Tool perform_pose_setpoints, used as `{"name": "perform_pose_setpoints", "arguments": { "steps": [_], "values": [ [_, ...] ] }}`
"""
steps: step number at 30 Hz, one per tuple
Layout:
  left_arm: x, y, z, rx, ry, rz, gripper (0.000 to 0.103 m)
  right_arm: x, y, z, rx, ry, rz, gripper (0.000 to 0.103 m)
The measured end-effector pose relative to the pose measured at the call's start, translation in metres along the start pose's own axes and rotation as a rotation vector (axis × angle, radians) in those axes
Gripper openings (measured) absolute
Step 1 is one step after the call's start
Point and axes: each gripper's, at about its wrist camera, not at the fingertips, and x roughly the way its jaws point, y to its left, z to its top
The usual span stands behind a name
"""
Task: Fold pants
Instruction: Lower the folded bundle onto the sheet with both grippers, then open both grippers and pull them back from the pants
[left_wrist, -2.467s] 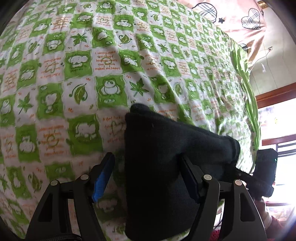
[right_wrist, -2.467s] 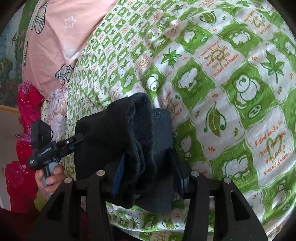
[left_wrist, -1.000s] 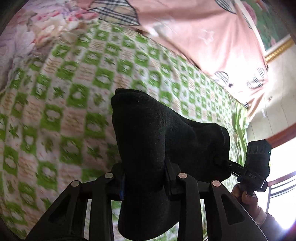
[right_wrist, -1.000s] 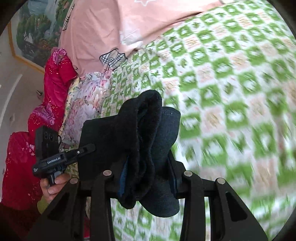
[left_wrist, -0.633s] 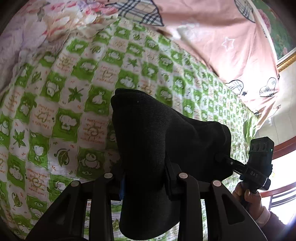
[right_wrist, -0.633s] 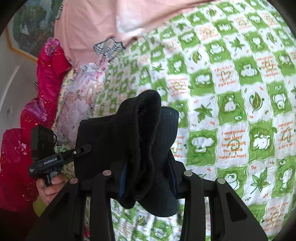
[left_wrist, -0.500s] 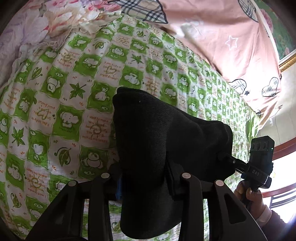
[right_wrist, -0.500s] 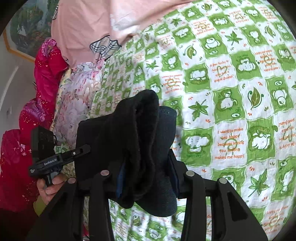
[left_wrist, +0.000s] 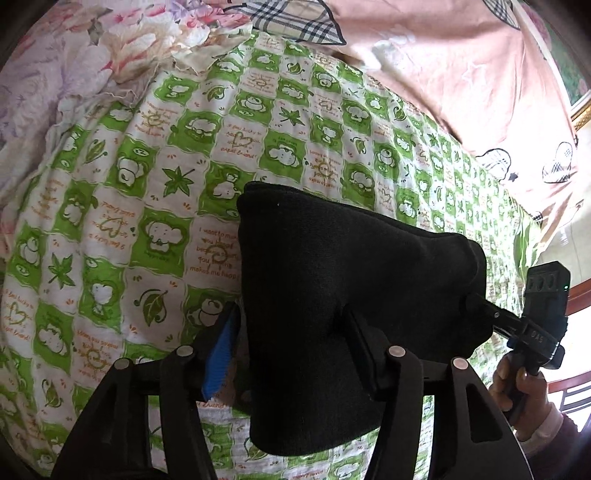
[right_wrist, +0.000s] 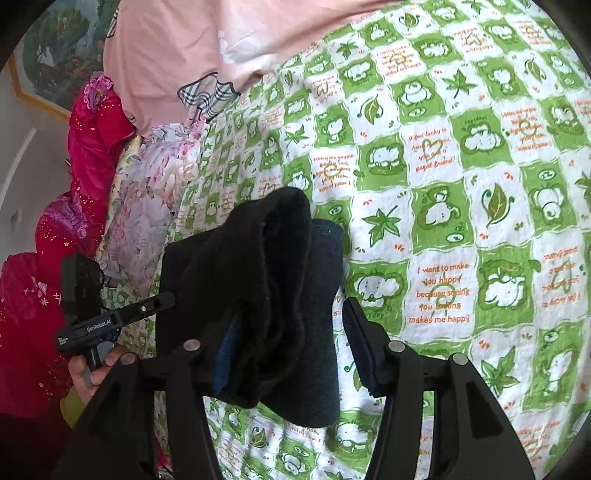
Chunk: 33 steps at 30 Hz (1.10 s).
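The folded black pants (left_wrist: 332, 295) stand bunched between the fingers of the left gripper (left_wrist: 291, 343), over the green-checked bedspread (left_wrist: 155, 192). That gripper's jaws are opening: the blue pad (left_wrist: 219, 354) on one side stands clear of the cloth with bedspread showing in the gap, while the other finger lies against the fabric. From the right wrist, the same pants (right_wrist: 266, 295) sit between the fingers of the right gripper (right_wrist: 295, 343), whose jaws are also opening (one finger stands apart from the cloth, the other is hidden behind the folds). Only the right view shows the layered, thick edge of the pants and a red garment (right_wrist: 66, 206) beyond them; only the left view shows the plaid-patterned pink bedding (left_wrist: 443, 55) past the pants.
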Motion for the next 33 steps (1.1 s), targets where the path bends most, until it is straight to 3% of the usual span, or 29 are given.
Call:
{"name": "perform_pose_setpoints", "arguments": {
  "steps": [15,22,33],
  "values": [
    [-0.029,0.002,-0.022,-0.052,-0.043,0.004,0.071,-0.024,0.015,-0.01,-0.005,-0.047,-0.006,0.072],
    [-0.04,-0.012,-0.039,-0.04,-0.064,0.083,0.074,-0.034,0.028,-0.019,-0.043,-0.059,-0.05,0.078],
    [-0.059,-0.038,-0.067,0.016,-0.12,0.2,0.081,-0.043,0.087,-0.042,-0.315,-0.105,-0.182,0.091]
  ]
}}
